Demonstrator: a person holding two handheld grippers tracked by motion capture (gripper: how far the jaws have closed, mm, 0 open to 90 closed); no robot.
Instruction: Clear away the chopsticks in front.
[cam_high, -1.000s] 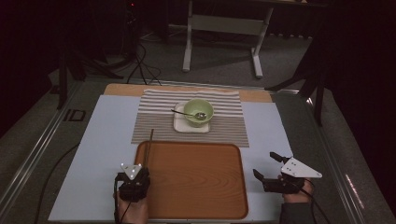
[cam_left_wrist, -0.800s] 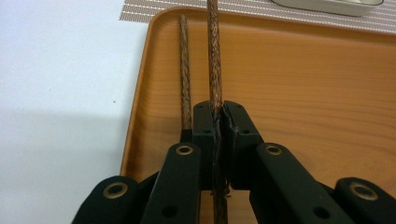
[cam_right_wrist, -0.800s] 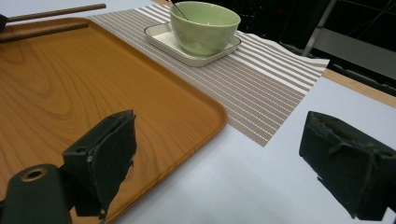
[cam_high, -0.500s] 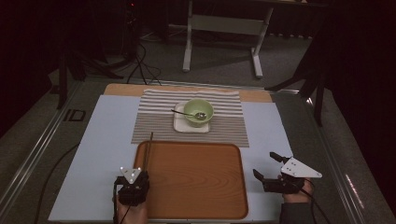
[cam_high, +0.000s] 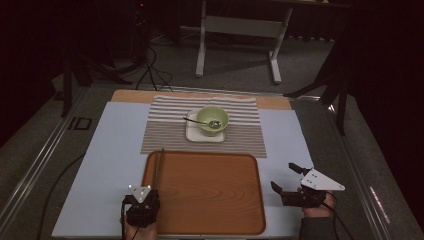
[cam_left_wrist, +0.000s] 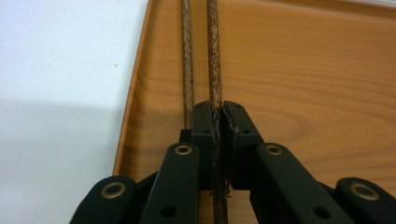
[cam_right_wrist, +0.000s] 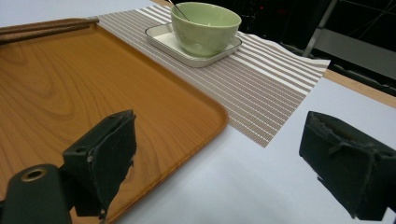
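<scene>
A pair of thin dark-brown wooden chopsticks (cam_left_wrist: 212, 56) lies along the left edge of the rounded orange-brown wooden tray (cam_high: 210, 195), tips pointing toward the far edge of the counter (cam_high: 100, 165). In the left gripper view one stick runs straight into the closed jaws of the left hand-held gripper (cam_left_wrist: 219, 119), pinched between the pads at its near end; the other stick (cam_left_wrist: 187, 60) lies just beside it, against the outside of the left jaw and not gripped. In the high view this hand-held gripper (cam_high: 142, 200) sits low over the near-left corner of the tray, pointing toward the far edge in line with the sticks, the forearm coming straight in from the near edge.

Judging from this, the step in hand is handling the chopsticks on the tray, either just set down or about to be lifted. With only one stick caught, the next move calls for a careful release, or a re-grip that takes both sticks together.

The right hand-held gripper (cam_high: 292, 182) rests on the counter beside the near-right corner of the tray, its jaws spread wide and holding nothing, aimed diagonally toward the pale green ceramic bowl (cam_high: 212, 120) with a metal spoon (cam_high: 200, 121), on a white square plate (cam_high: 192, 134) on the striped placemat (cam_high: 165, 130) near the far edge.
</scene>
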